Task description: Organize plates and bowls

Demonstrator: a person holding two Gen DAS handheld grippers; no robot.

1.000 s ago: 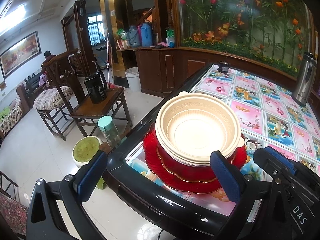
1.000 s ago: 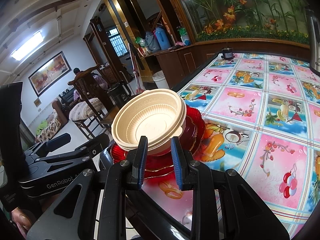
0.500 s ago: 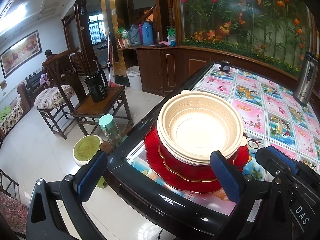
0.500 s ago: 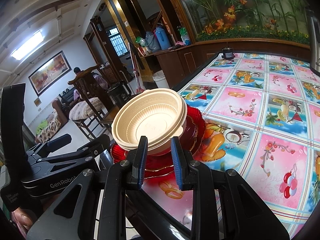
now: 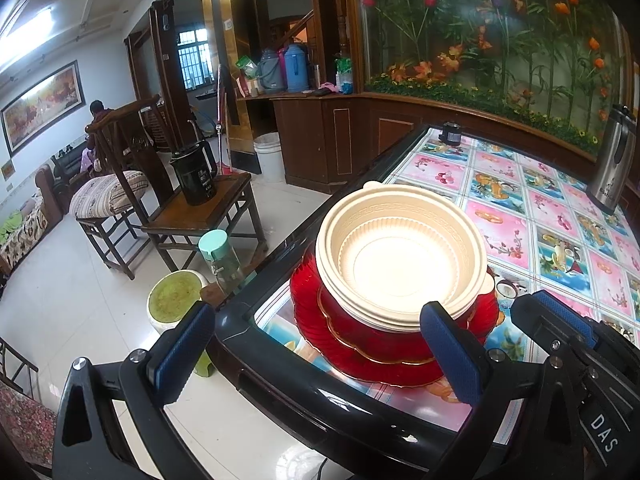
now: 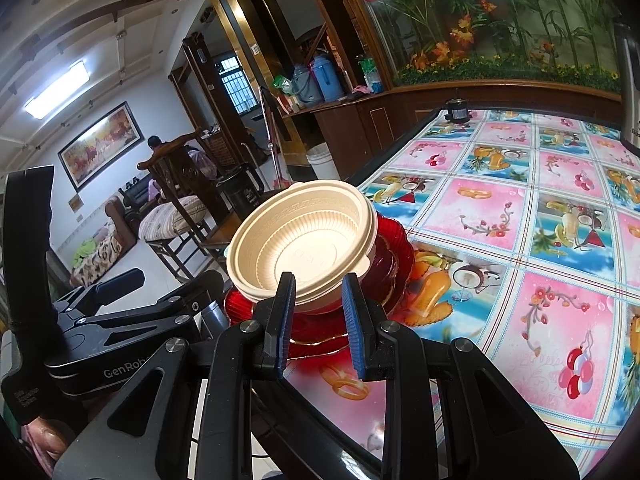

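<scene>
Fingers of left gripper wide apart, right gripper narrowly parted, both empty; empty cream bowls nested on red plates.

Pale tile floor, white walls, a framed painting under a ceiling light. Wooden chairs stand near a dark cabinet; a barred window glows beyond.

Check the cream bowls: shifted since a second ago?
No. The cream bowls sit on the red plates at the same table corner as before.
</scene>
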